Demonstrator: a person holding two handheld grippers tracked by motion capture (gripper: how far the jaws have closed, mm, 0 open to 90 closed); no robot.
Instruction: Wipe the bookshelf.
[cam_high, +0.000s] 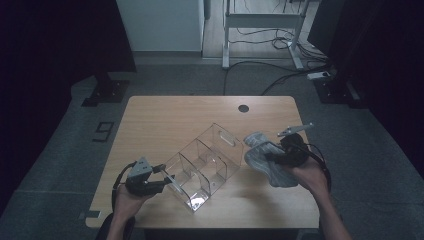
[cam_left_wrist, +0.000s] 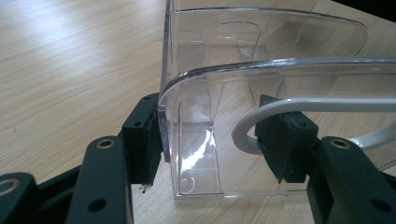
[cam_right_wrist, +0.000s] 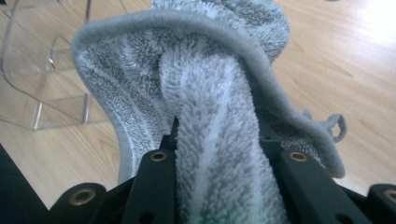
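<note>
Near the worktop's (cam_high: 150, 115) front left corner, the left tool (cam_high: 167, 179) is set astride the end wall of the clear divided organiser (cam_high: 205, 162); one pad (cam_left_wrist: 154, 140) lies against the wall's outside, the other inside by the white handle cut-out, apparently so the box is steadied, though a firm clamp cannot be told; toward the right edge, the grey towel (cam_high: 265, 157) is clenched in the right tool (cam_high: 272, 157) and hangs bunched above the worktop beside the organiser's far end, probably held ready for wiping or stowing in a compartment.

Black left gripper (cam_high: 162, 176) and right gripper (cam_high: 270, 156), brass-ringed screw holes, trailing cables.
</note>
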